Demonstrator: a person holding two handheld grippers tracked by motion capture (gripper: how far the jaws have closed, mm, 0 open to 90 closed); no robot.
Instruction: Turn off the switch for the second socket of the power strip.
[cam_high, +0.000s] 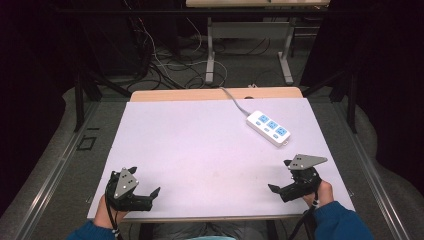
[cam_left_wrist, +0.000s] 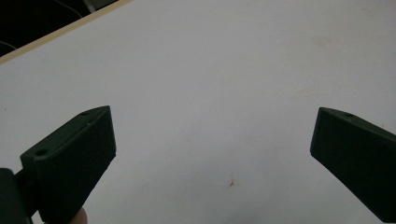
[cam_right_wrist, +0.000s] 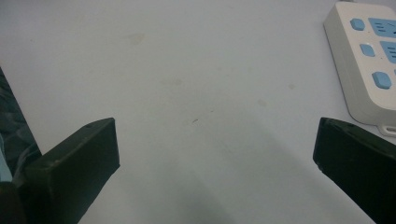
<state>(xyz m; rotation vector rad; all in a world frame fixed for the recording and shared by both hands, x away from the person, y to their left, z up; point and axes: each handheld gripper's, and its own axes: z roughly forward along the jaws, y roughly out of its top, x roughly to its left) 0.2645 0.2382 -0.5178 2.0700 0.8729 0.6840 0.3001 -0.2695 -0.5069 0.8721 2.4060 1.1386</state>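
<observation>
Just one power strip (cam_high: 268, 128), two tools.

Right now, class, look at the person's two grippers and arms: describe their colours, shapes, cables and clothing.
Each hand holds a black two-jaw gripper: the left gripper and the right gripper. Each carries a grey three-cornered plate with small dark holes on top. The jaws are blocky black wedges with small screw holes. A dark cable trails from the right gripper. Both forearms wear blue sleeves.

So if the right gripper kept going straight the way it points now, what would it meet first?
Probably nothing but bare white table. The right gripper stands open with nothing between its jaws, and the power strip lies off to the side of that line, though depth is hard to judge.
</observation>
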